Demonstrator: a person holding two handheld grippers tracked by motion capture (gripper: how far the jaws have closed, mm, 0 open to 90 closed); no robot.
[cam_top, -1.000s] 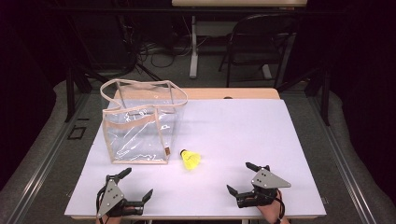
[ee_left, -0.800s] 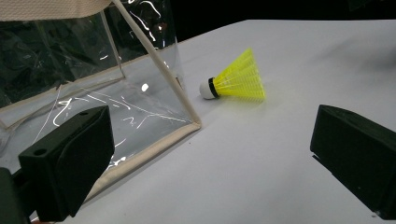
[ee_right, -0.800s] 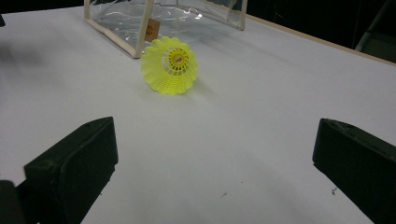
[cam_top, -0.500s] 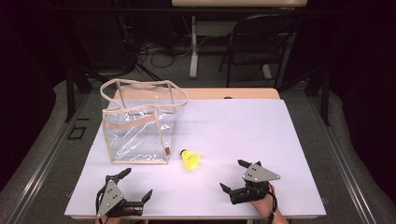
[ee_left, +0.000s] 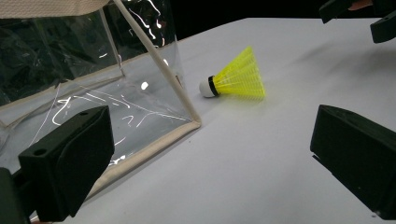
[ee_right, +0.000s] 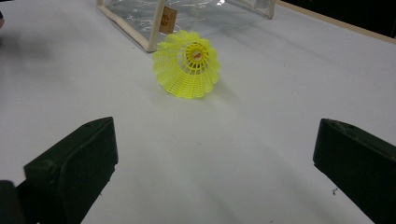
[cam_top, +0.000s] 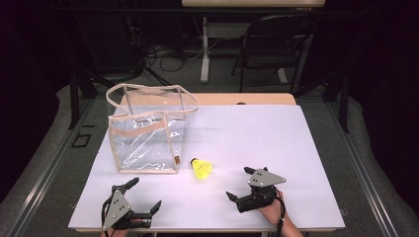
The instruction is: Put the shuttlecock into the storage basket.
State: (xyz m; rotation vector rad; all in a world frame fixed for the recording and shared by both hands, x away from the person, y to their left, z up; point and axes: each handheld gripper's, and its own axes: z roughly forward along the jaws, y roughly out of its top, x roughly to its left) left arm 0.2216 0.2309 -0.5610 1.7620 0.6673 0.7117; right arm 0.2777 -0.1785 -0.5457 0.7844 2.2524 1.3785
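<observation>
White tabletop (cam_top: 257,143) carries a yellow shuttlecock (cam_top: 201,168) lying on its side at centre frame, cork pointing upper left toward the clear tote bag (cam_top: 148,131). Right gripper (cam_top: 243,186), lower right, faces its skirt with jaws wide apart, holding nothing; left gripper (cam_top: 146,195), lower left, likewise gapes empty.

One yellow shuttlecock (cam_top: 202,168) lay on the table (cam_top: 257,138), the only one of its kind. One clear plastic tote bag (cam_top: 148,131) with beige trim stood there, and it carried one small tag (ee_right: 166,19) at a lower corner. Two hand-held grippers were on the table: the left gripper (cam_top: 143,197) and the right gripper (cam_top: 239,183), each with two black jaws. Each gripper bore one grey three-cornered plate, two plates in all. Beyond the table stood one dark chair (cam_top: 272,44).
</observation>
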